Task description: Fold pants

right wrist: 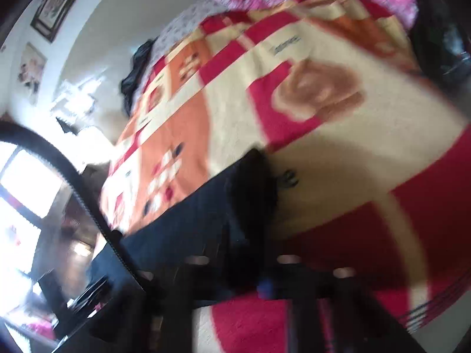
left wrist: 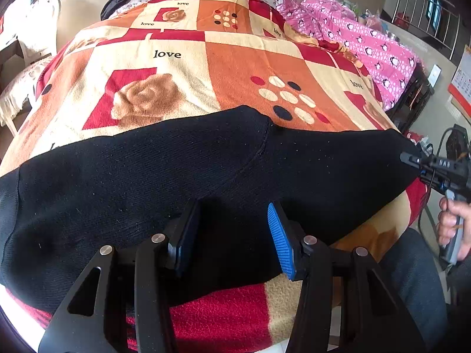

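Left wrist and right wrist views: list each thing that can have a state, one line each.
Black pants: spread flat across the blanket, not yet folded.
Left gripper: open, one finger on each side of the pants' near edge, pads apart.
Right gripper: at the pants' far right end, shut on the pants.
Patterned blanket: spread over the bed under the pants.

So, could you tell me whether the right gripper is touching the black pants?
Touching. In the left wrist view, the right gripper has its tips on the far right corner of the black pants, with no gap showing; the right wrist view is too blurred to confirm.
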Demonstrator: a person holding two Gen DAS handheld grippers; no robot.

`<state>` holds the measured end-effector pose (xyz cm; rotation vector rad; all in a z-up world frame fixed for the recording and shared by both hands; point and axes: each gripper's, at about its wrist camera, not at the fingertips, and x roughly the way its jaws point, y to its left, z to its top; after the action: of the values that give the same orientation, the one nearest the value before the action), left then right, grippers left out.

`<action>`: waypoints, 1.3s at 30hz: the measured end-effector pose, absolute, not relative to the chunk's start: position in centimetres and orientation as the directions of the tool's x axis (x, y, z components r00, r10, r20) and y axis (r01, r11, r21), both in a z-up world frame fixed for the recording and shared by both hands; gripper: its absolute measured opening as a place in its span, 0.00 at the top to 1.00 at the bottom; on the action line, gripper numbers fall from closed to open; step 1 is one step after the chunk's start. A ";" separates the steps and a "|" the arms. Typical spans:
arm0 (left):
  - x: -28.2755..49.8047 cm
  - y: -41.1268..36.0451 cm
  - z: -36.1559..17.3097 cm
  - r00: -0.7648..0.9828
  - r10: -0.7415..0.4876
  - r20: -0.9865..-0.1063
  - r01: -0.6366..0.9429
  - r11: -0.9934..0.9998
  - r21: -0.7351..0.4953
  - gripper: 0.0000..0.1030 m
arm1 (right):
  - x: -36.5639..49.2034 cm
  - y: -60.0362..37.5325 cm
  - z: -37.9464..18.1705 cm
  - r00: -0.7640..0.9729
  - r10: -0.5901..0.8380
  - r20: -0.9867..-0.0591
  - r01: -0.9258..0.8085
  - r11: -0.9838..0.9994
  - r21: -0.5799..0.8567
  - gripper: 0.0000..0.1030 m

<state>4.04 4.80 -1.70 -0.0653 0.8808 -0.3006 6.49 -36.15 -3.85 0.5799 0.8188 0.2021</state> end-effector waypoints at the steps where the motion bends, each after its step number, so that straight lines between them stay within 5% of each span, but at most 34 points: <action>1: 4.1 4.9 -1.7 0.597 -0.287 -0.749 0.232 0.956 -0.182 0.54 | 6.4 -35.8 -3.8 0.673 0.374 -0.638 0.042 0.842 0.538 0.88; 8: 5.4 4.5 -0.6 0.539 -0.274 -0.796 0.201 0.960 -0.194 0.54 | 6.5 -36.0 -4.5 0.682 0.371 -0.630 0.063 0.829 0.556 0.88; 16: 12.2 -3.5 4.1 0.333 -0.474 -0.815 0.300 0.873 -0.385 0.54 | 5.4 -28.7 -2.0 0.742 0.049 -0.669 -0.060 0.998 0.007 0.90; 22: 17.8 -12.0 5.4 0.049 -0.617 -0.785 0.288 0.761 -0.581 0.54 | 5.5 -27.8 -0.7 0.762 0.158 -0.628 -0.148 0.987 0.069 0.90; 34: 17.0 -17.4 4.5 0.024 -0.464 -0.886 0.365 0.829 -0.424 0.54 | 5.2 -25.3 0.1 0.771 0.265 -0.579 -0.243 0.963 0.118 0.90; 39: 16.9 -17.9 4.1 0.014 -0.487 -0.873 0.351 0.820 -0.452 0.54 | 5.1 -24.9 0.4 0.770 0.277 -0.574 -0.258 0.959 0.118 0.90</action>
<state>16.92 -17.85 4.07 -0.1185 1.4141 -0.6547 5.12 -24.87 0.37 0.0328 0.6277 0.2902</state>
